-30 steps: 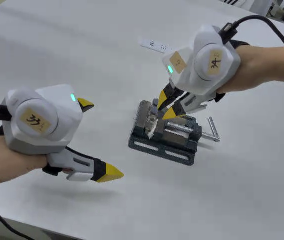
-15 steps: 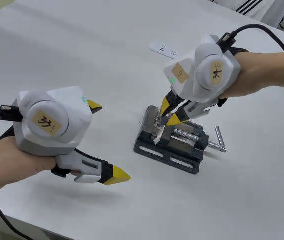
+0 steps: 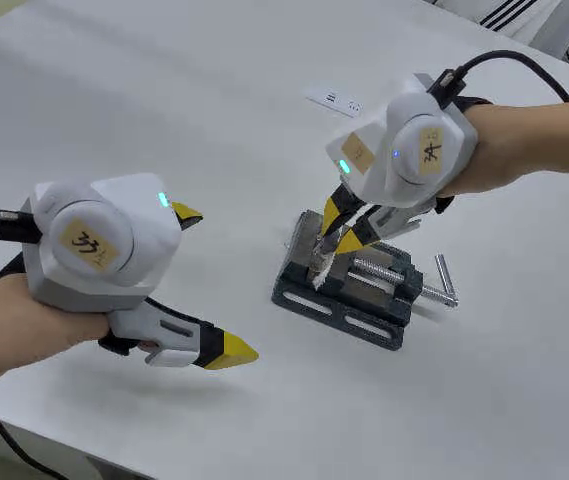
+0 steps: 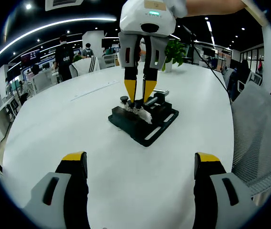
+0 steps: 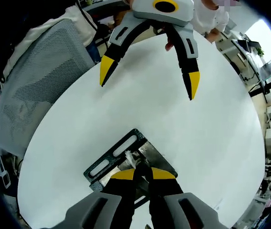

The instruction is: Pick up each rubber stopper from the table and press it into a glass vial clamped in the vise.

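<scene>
A dark bench vise (image 3: 359,292) stands on the white table (image 3: 164,100) and clamps a small glass vial (image 3: 319,264). My right gripper (image 3: 338,229) hangs directly above the vial, nearly shut on a dark rubber stopper (image 5: 142,171) held between its yellow tips. From the right gripper view, the vise (image 5: 118,155) lies just under the tips. In the left gripper view the vise (image 4: 145,121) carries small vials, one with a dark stopper (image 4: 124,99). My left gripper (image 3: 210,281) floats open to the vise's left, holding nothing; its jaws stand wide in its own view (image 4: 140,160).
A flat white device (image 3: 330,98) lies on the table beyond the vise. The vise's screw handle (image 3: 444,280) sticks out to the right. A cable (image 3: 524,45) trails from the right gripper. A mesh chair (image 4: 259,138) stands by the table edge.
The right gripper stays over the vial in the vise, barely shifted. The left gripper keeps its place, still open. The head camera has moved a little.
</scene>
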